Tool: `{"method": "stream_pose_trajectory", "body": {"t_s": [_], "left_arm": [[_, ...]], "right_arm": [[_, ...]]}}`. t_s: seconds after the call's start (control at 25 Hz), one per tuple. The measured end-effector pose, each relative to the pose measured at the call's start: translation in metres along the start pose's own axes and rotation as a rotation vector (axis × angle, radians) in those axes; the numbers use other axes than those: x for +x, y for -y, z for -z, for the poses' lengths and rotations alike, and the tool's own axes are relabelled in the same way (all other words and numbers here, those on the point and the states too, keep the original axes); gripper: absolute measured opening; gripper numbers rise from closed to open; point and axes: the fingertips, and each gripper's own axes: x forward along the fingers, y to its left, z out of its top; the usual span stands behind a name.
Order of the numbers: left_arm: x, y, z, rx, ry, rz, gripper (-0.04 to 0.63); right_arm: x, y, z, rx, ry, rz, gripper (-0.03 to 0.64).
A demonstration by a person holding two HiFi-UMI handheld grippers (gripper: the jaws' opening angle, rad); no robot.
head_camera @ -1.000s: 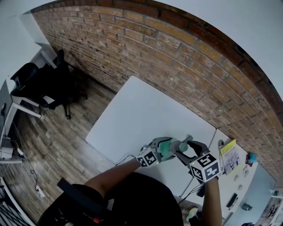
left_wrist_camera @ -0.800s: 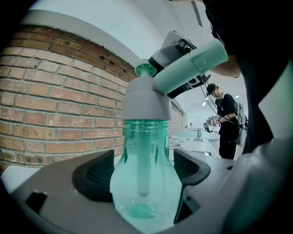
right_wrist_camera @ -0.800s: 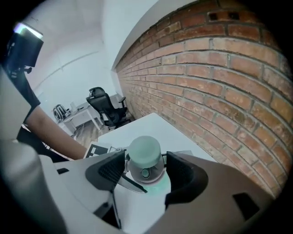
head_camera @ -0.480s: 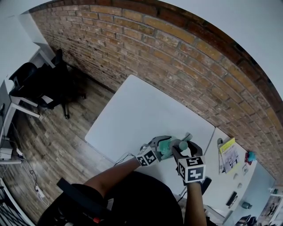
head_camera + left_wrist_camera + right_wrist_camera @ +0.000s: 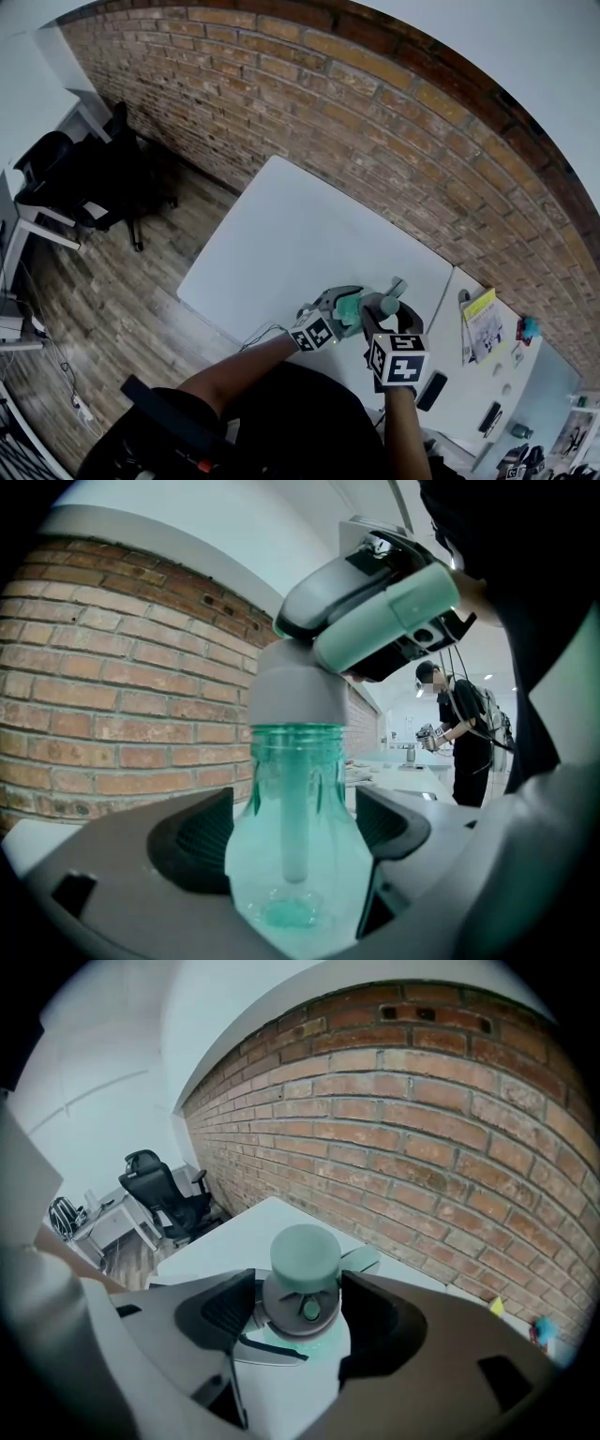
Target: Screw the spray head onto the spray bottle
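A translucent green spray bottle stands between the pads of my left gripper, which is shut on its lower body. The grey and pale green spray head sits on the bottle's neck, its dip tube running down inside. In the right gripper view, my right gripper comes from above and is shut on the grey collar of the spray head. The head view shows both grippers meeting over the near edge of the white table, left gripper beside right gripper.
A brick wall runs behind the table. A second table to the right carries a yellow booklet and a dark flat object. A black office chair stands at far left. A person stands far off.
The right gripper has rolled about the spray head; its marker cube swung from the right toward the near side. The left gripper and bottle have stayed put.
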Motion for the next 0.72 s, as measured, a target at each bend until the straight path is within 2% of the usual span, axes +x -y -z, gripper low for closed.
{"method": "stream_pose_trajectory", "body": {"t_s": [0.2,0.72], "left_arm": [[-0.0006,0.0007,0.0012,0.003,-0.002,0.005,0.396],[-0.0005,0.0007,0.0026,0.0,-0.009,0.033,0.396]], "right_arm": [[0.0017,-0.005,0.0,-0.171,-0.04,-0.045,0.272],[0.0038,-0.0064,0.0019,-0.439,-0.08,-0.319,0.27]]}}
